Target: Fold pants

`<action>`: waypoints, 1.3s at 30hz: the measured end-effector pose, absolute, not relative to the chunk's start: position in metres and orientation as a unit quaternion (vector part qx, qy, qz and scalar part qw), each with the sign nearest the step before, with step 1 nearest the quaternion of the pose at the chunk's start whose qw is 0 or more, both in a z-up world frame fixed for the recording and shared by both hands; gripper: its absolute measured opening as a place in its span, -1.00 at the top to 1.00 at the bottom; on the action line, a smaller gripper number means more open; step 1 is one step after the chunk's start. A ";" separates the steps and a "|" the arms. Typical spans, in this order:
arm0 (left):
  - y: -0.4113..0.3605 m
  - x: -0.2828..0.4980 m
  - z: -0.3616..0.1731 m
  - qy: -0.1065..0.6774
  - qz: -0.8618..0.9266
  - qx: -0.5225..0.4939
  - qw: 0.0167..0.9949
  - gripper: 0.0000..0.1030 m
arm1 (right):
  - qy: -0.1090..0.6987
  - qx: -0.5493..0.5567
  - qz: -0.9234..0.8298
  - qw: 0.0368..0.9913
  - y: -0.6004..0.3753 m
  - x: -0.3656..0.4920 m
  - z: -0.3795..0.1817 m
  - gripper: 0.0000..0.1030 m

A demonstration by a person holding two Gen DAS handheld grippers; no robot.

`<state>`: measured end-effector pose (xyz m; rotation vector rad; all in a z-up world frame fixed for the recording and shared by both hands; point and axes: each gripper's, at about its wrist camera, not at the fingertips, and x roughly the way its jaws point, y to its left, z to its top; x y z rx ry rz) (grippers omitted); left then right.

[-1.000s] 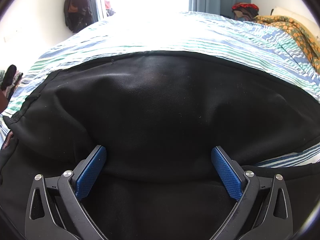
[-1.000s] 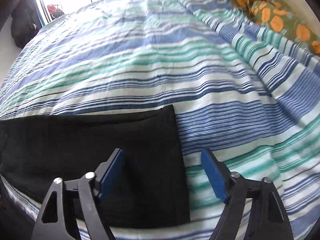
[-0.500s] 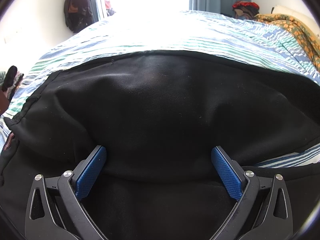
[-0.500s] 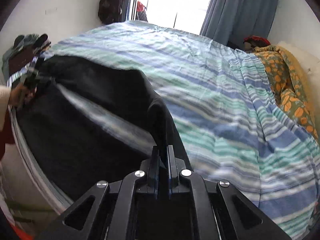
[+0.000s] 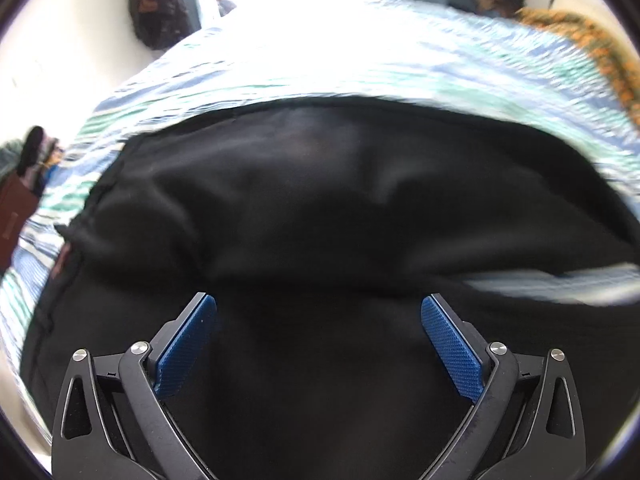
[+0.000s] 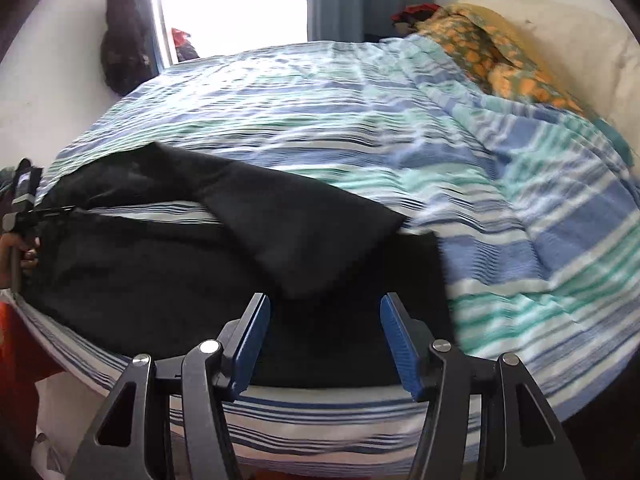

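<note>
Folding black pants on the striped bedspread, near its front edge.
Hovered over the cloth with left gripper spread wide, blue pads apart and clasping nothing; likewise right gripper parted and empty above the leg end, one leg lapped slantwise across the other. Patterned orange blanket heaped well apart at far right.

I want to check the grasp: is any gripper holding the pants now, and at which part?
Nothing is held. The left gripper and the right gripper are both open above the black pants, with no fabric pinched.
</note>
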<state>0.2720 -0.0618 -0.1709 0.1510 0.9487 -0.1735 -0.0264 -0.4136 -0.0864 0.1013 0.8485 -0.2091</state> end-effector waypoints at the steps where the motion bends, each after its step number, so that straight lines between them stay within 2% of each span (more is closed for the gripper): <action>1: -0.062 0.262 -0.169 0.452 -0.093 0.070 0.885 -0.99 | 0.404 0.054 -0.077 0.910 -0.390 -0.021 -0.089 -0.12; 4: -0.066 0.246 -0.177 0.449 -0.100 0.084 0.884 -0.99 | 0.398 0.113 -0.011 0.910 -0.349 0.017 -0.108 -0.14; 6: -0.069 0.245 -0.199 0.467 -0.095 0.098 0.874 -0.99 | 0.420 0.146 -0.006 0.896 -0.336 0.041 -0.140 -0.18; 8: -0.064 0.239 -0.210 0.453 -0.105 0.090 0.881 -0.99 | 0.451 0.162 -0.031 0.877 -0.335 0.052 -0.182 -0.19; 9: -0.063 0.238 -0.211 0.449 -0.105 0.086 0.883 -0.99 | 0.434 0.157 -0.034 0.886 -0.332 0.048 -0.188 -0.19; 14: -0.065 0.241 -0.215 0.451 -0.112 0.082 0.881 -0.99 | 0.431 0.100 -0.046 0.895 -0.312 0.052 -0.188 -0.28; 28: -0.062 0.240 -0.217 0.444 -0.110 0.085 0.885 -0.99 | 0.430 0.103 -0.043 0.896 -0.319 0.053 -0.189 -0.32; 30: -0.061 0.240 -0.217 0.442 -0.110 0.086 0.886 -0.99 | 0.411 0.162 -0.036 0.896 -0.331 0.048 -0.179 -0.31; 33: -0.061 0.238 -0.217 0.437 -0.110 0.086 0.888 -0.99 | 0.329 0.333 -0.048 0.882 -0.383 0.023 -0.176 -0.41; 36: -0.061 0.237 -0.217 0.434 -0.110 0.085 0.890 -0.99 | 0.251 0.461 -0.122 0.842 -0.444 -0.008 -0.188 -0.41; 39: -0.060 0.237 -0.218 0.431 -0.110 0.085 0.892 -0.99 | 0.194 0.539 -0.151 0.806 -0.477 -0.023 -0.197 -0.40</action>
